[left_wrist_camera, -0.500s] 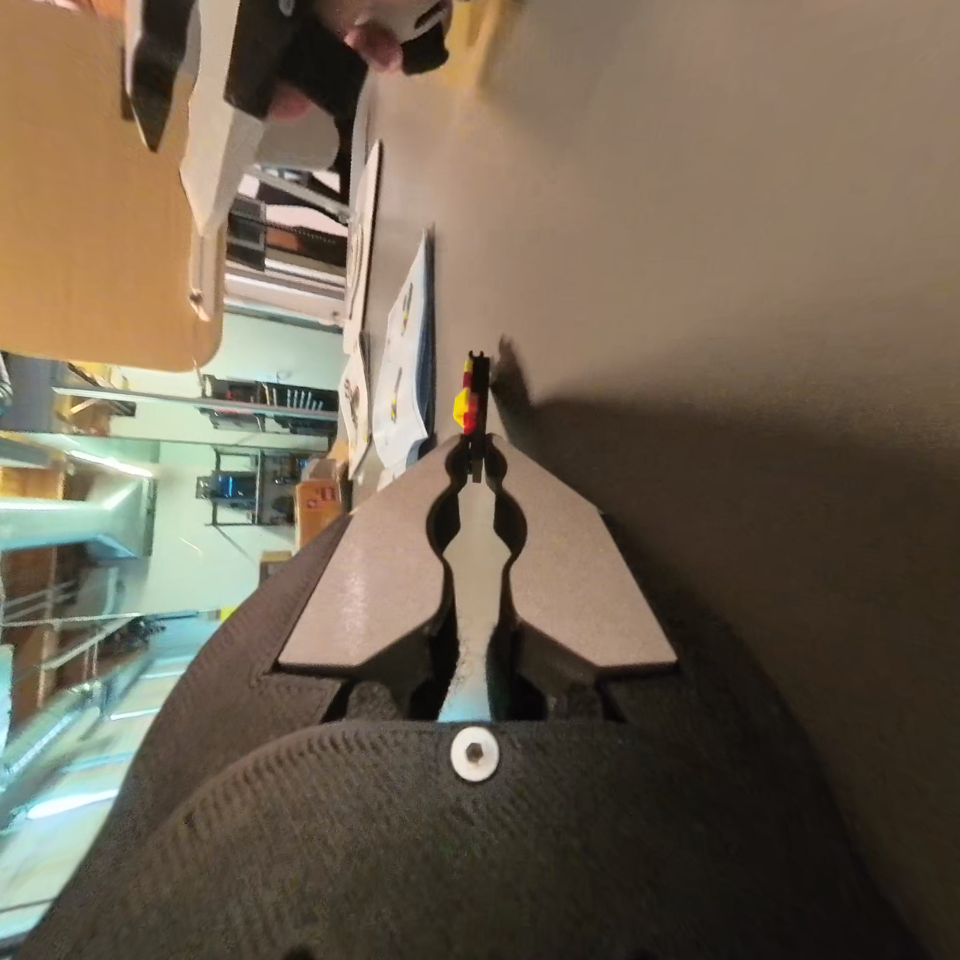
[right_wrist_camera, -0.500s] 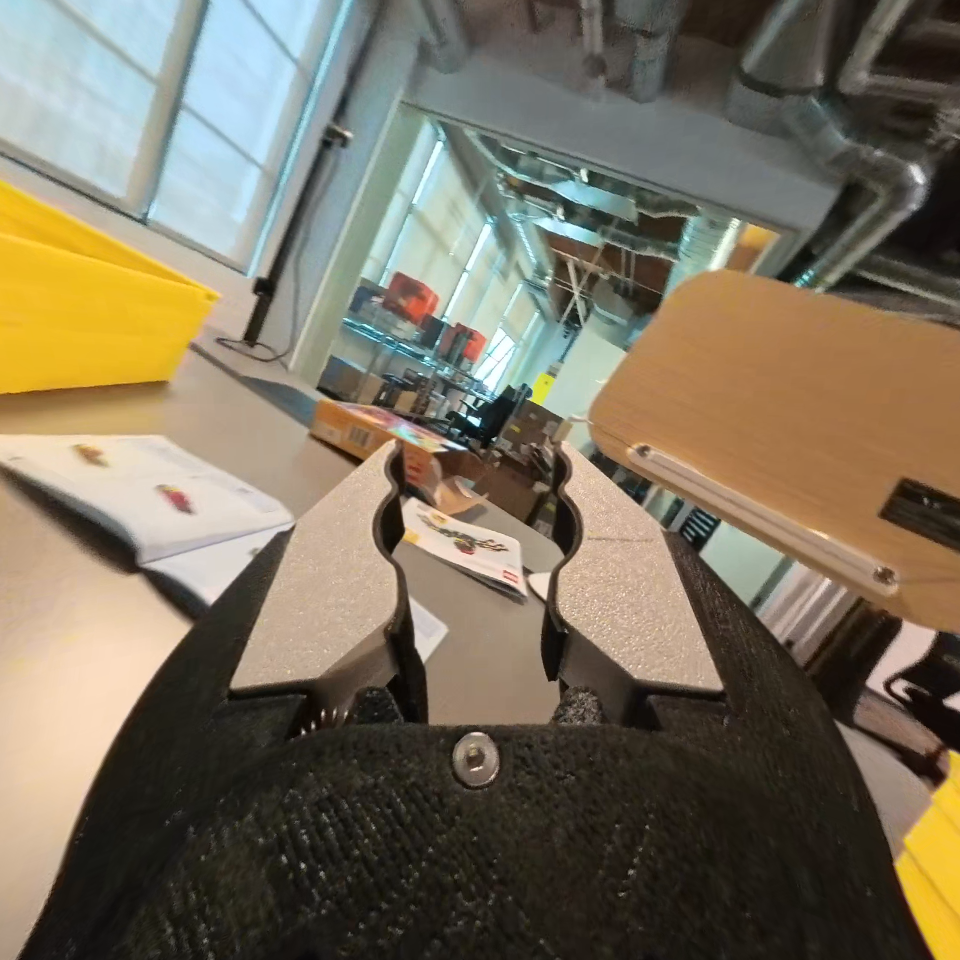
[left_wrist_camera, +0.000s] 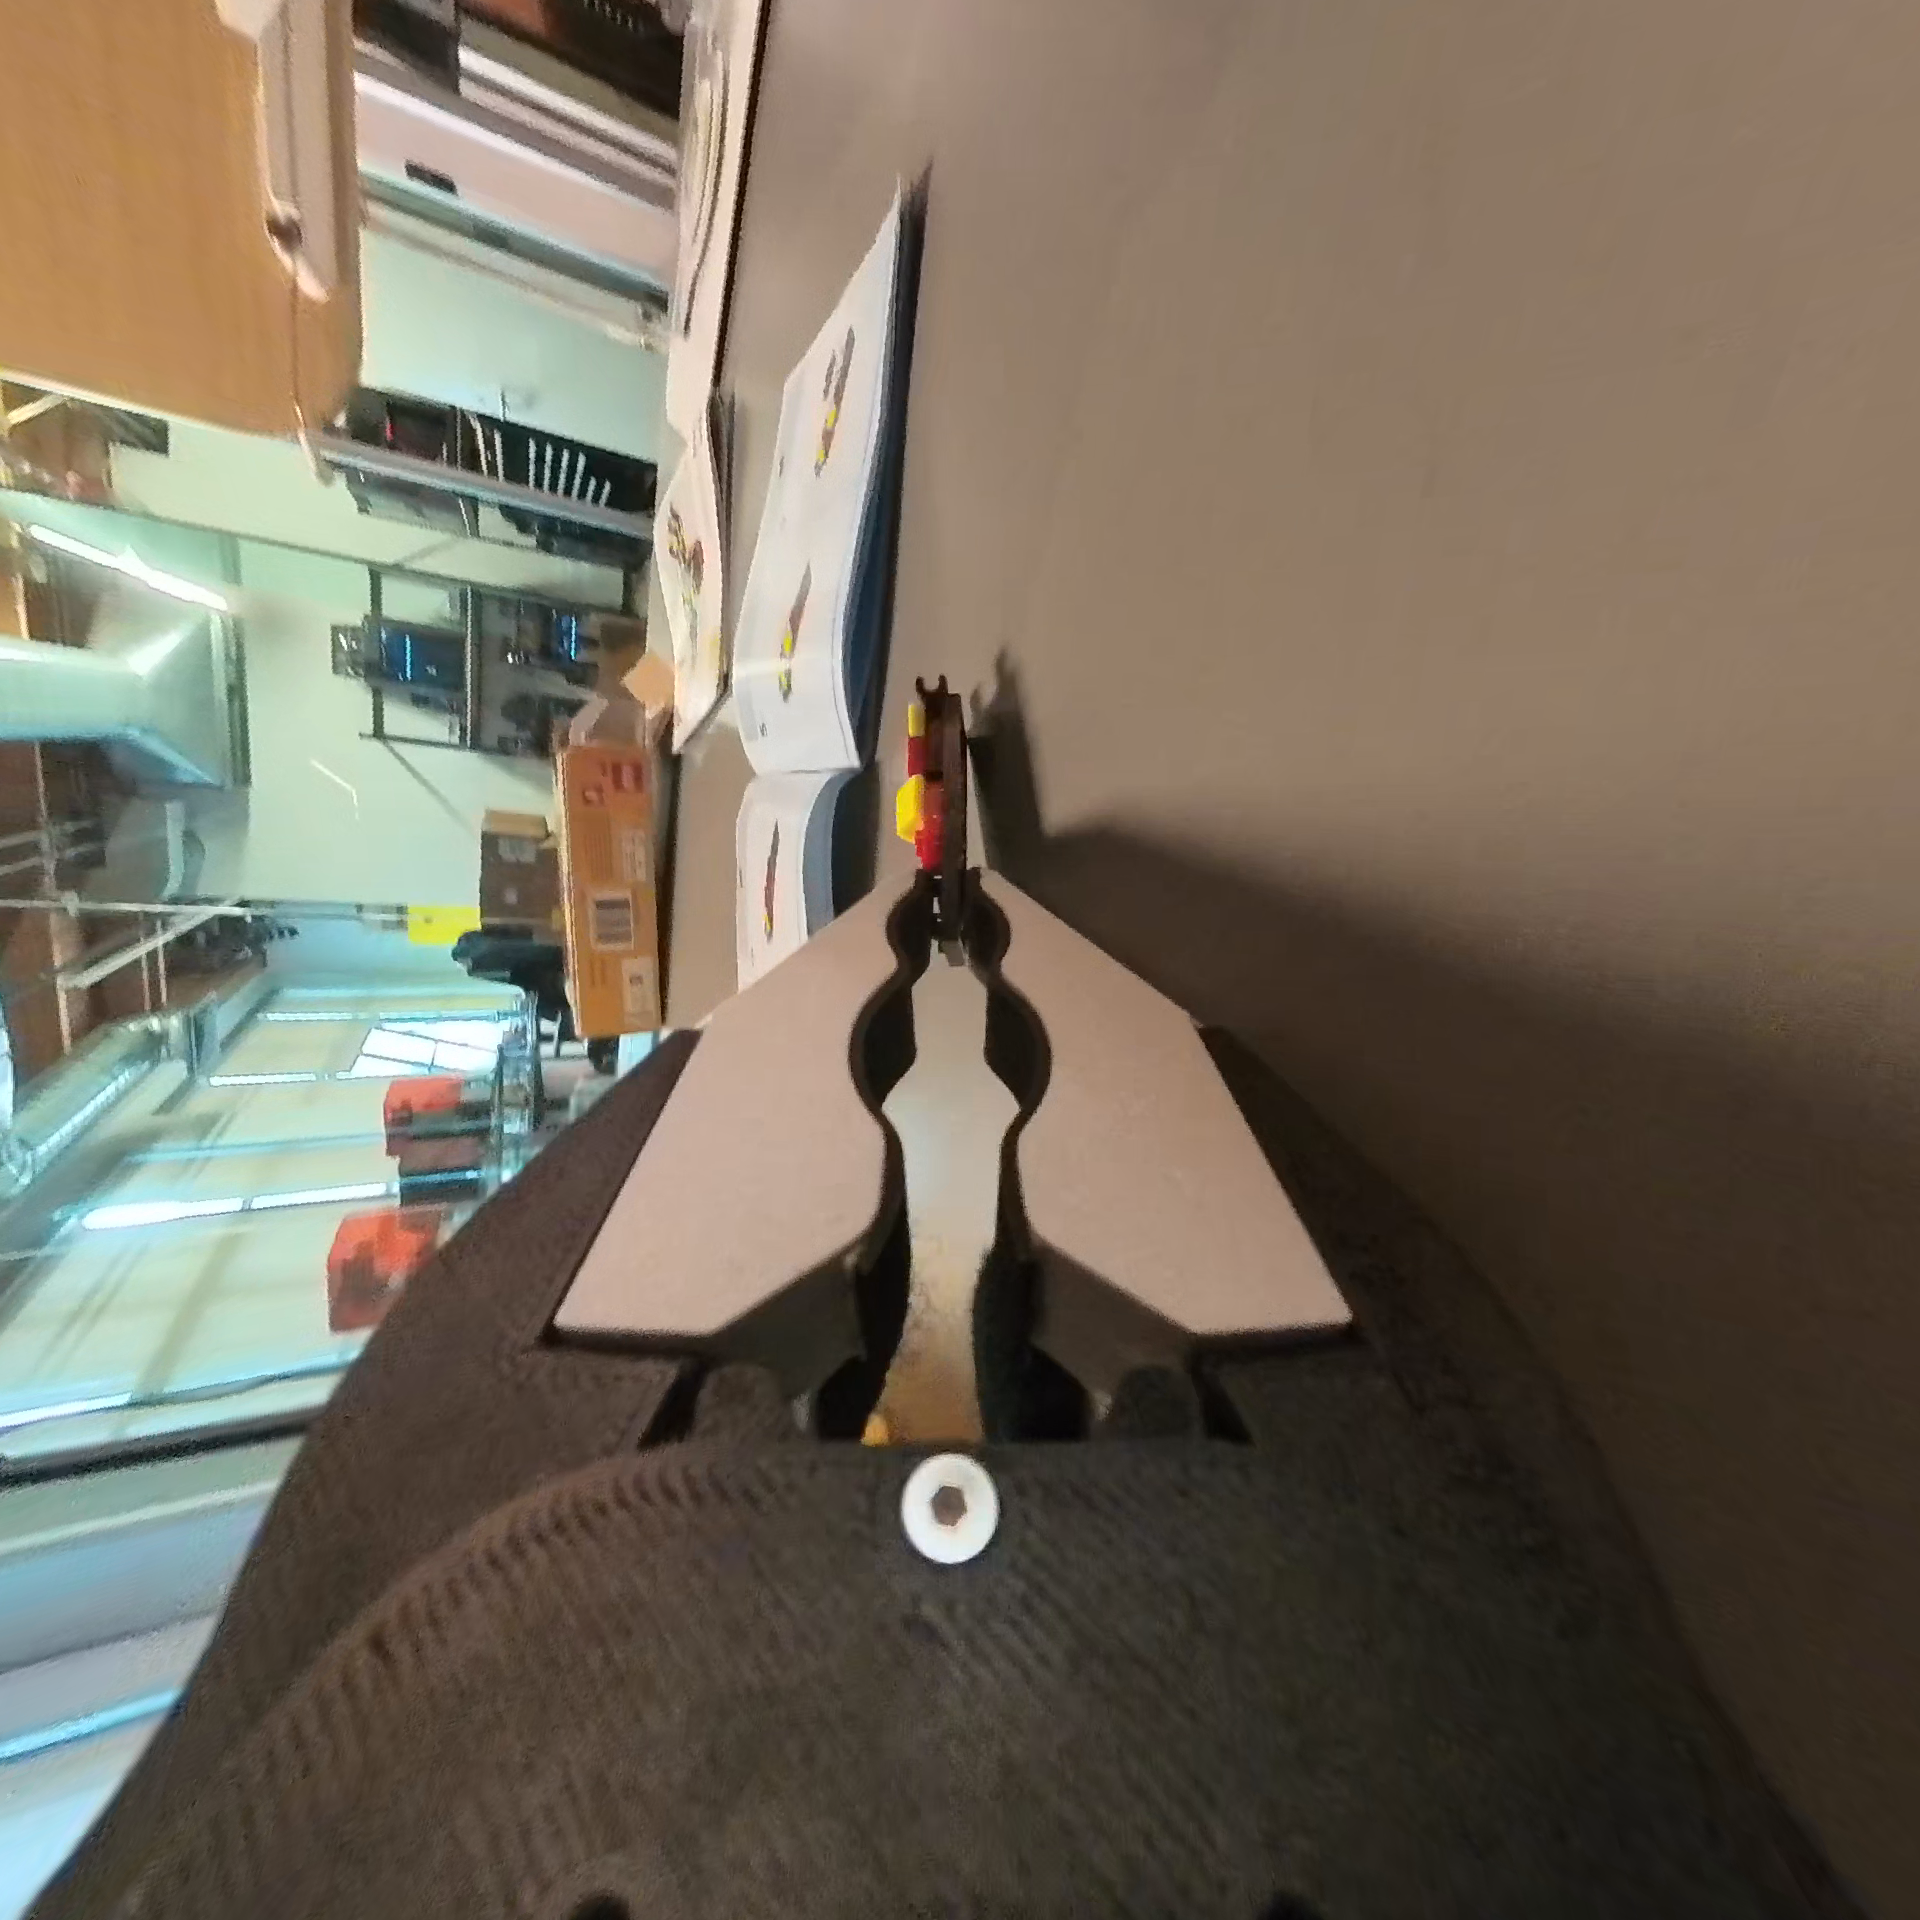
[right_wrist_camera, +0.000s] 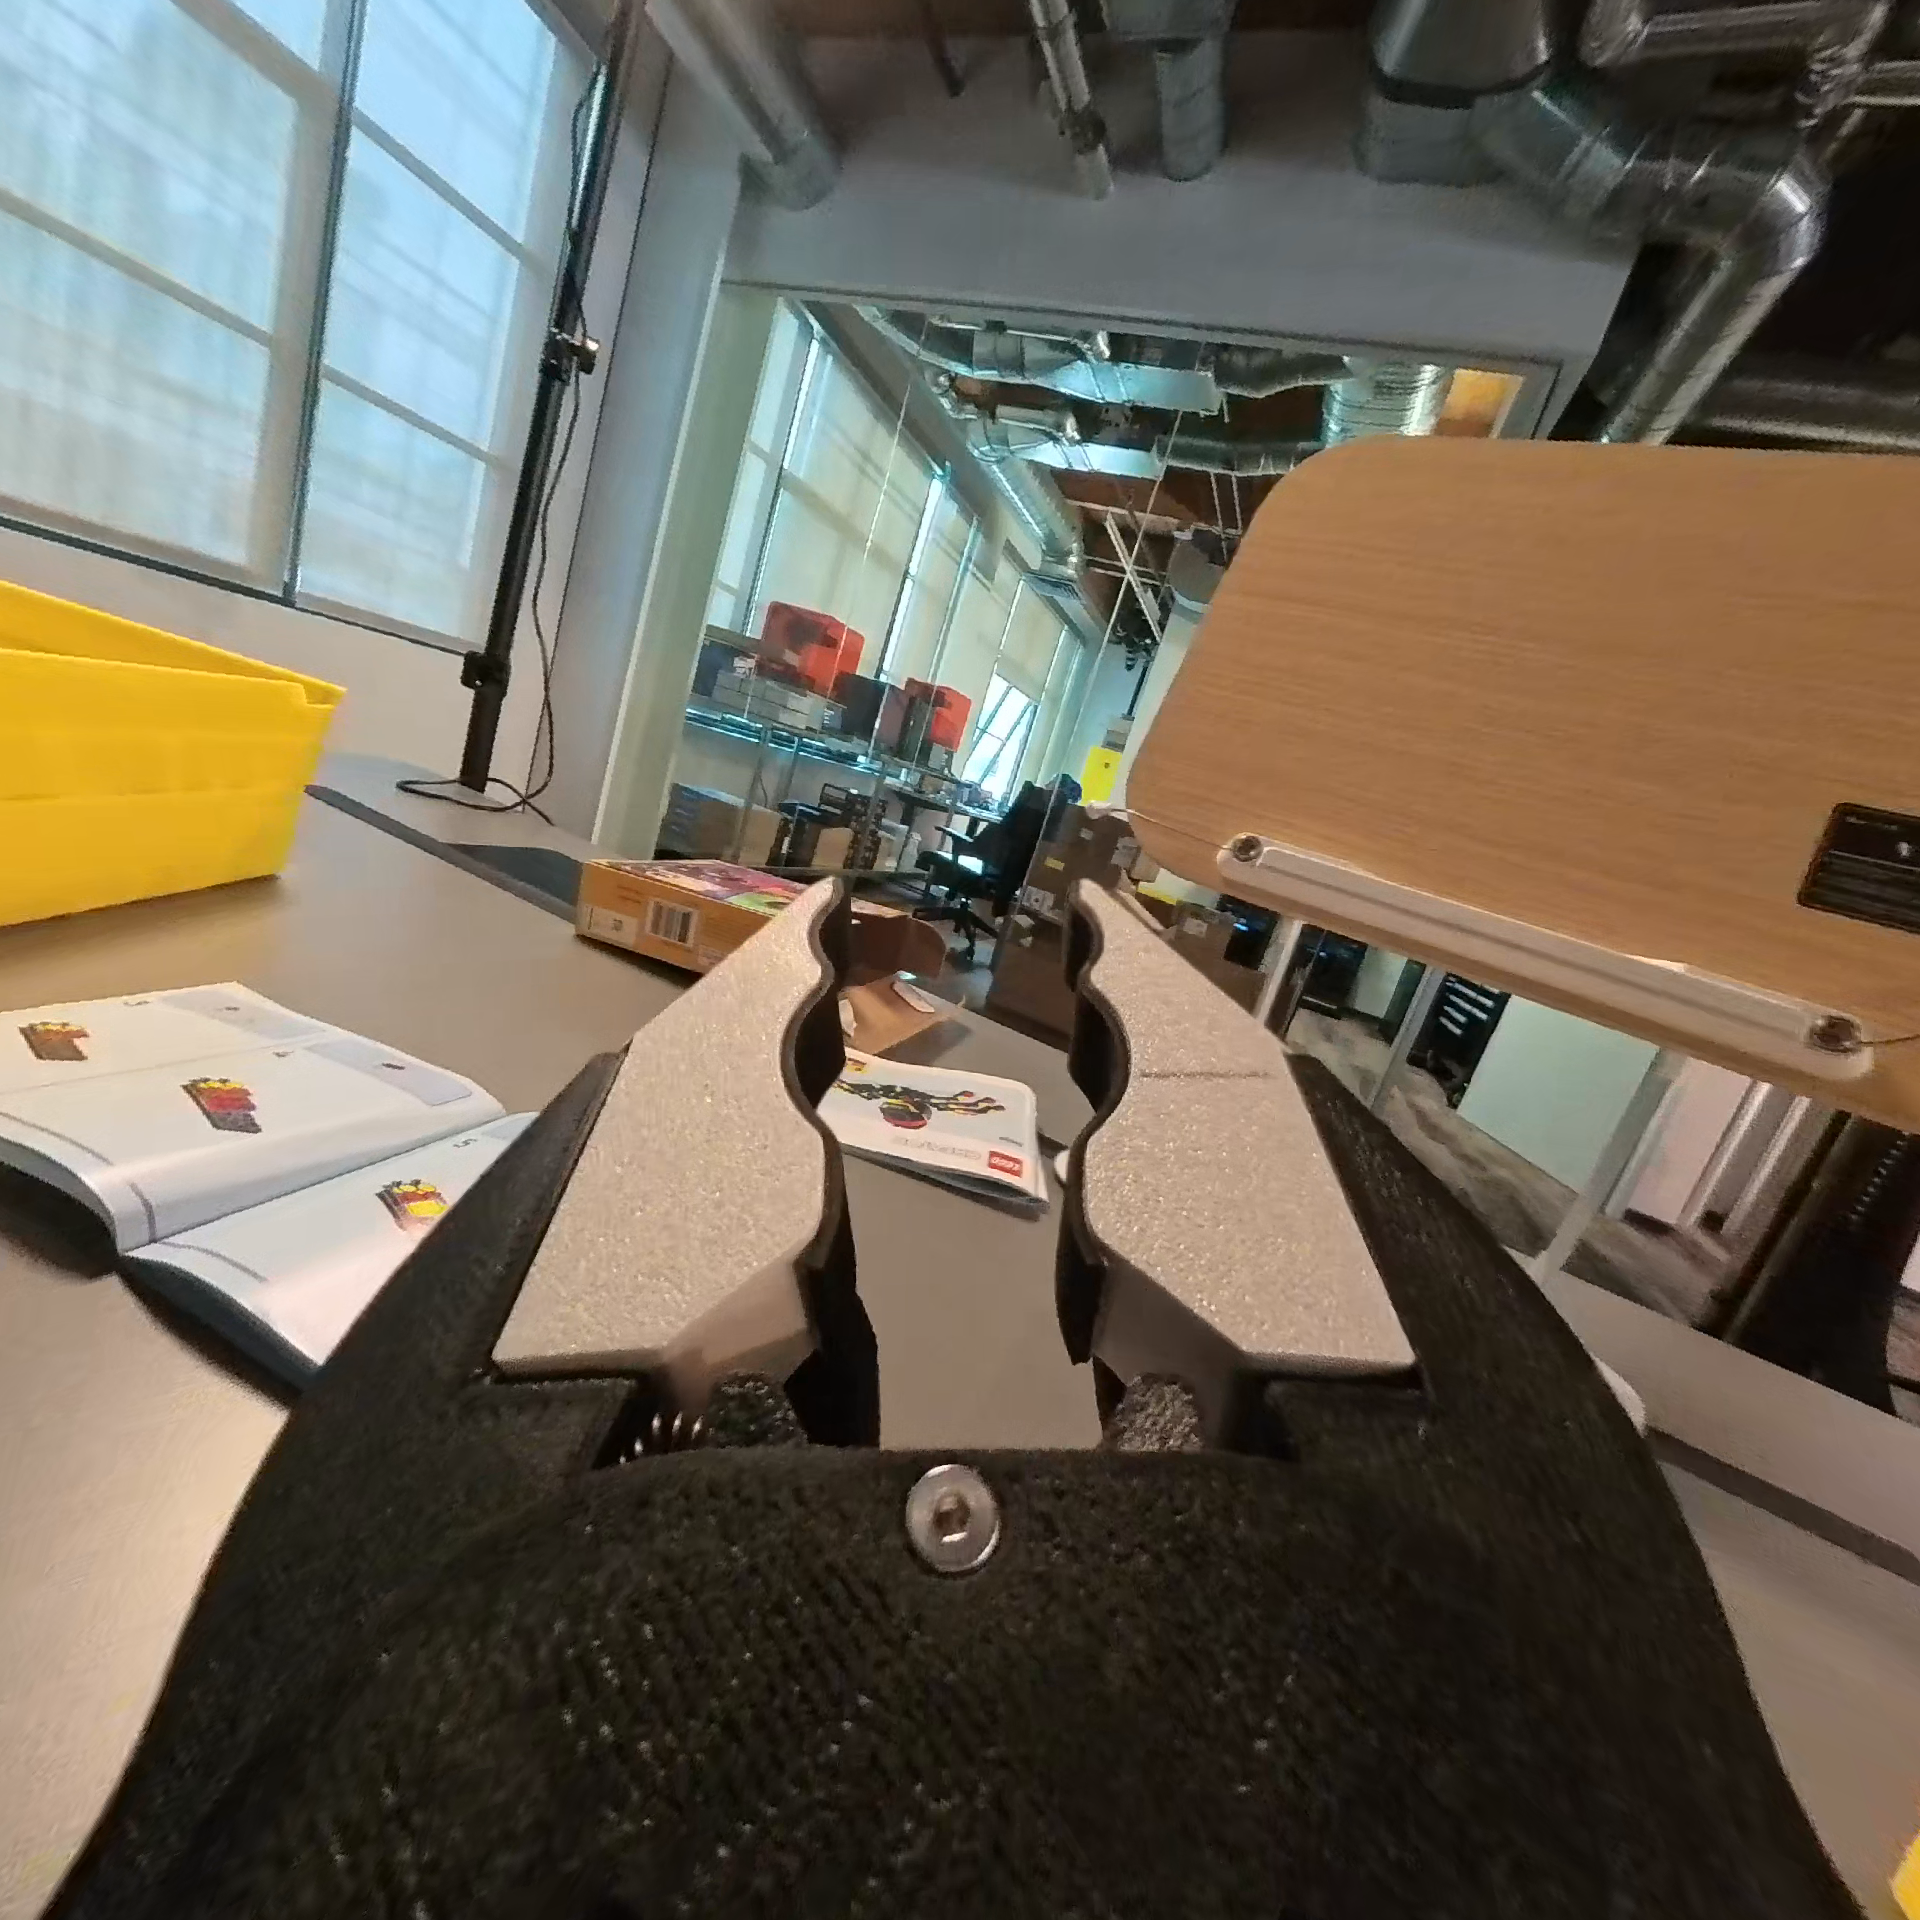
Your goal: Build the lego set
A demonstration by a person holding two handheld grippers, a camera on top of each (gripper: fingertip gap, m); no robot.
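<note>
While left gripper [left_wrist_camera: 943,914] pinches the small lego build [left_wrist_camera: 938,795] at its tips, right gripper [right_wrist_camera: 951,940] gapes empty; mid-assembly likely; next needs fetching a brick.

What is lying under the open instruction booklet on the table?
The open instruction booklet rests directly on the grey table. Its pages cover the surface beneath, so anything under them cannot be seen.

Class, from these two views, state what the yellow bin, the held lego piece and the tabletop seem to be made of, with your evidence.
Yellow bin: likely moulded plastic, smooth with an even sheen.
Lego assembly in the left gripper: hard glossy plastic in black, red and yellow.
Table: matte grey-brown, probably laminate; no grain visible.
</note>
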